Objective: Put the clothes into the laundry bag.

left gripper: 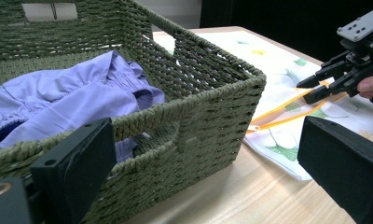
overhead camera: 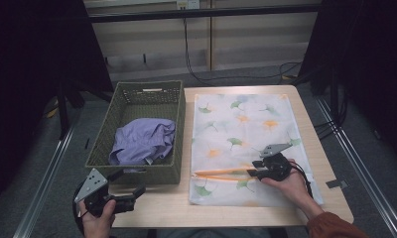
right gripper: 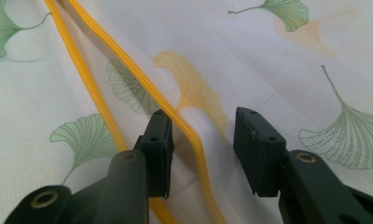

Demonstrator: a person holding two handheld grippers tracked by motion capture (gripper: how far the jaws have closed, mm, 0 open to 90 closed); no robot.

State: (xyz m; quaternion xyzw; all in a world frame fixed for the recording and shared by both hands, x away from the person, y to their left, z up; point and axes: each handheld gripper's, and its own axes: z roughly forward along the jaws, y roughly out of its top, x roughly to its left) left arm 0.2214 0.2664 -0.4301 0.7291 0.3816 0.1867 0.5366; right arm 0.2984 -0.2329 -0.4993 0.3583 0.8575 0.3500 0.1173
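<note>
Two orange zipper edges (right gripper: 184,126) on leaf-printed mesh bag (overhead camera: 246,124), right gripper (overhead camera: 252,172) fingers parted astride one, left gripper (overhead camera: 129,191) fingers spread, empty.

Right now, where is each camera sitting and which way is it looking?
High view: above the person's side, looking forward and down at the table, basket and leaf-print bag; both hands and grippers show.
Left gripper view: rides the left gripper, facing the basket's near wall; its black jaws show.
Right gripper view: rides the right gripper, looking close down on the bag's orange zipper, between open jaws.
Shared: high and left gripper views both show the purple cloth and the right gripper.
</note>
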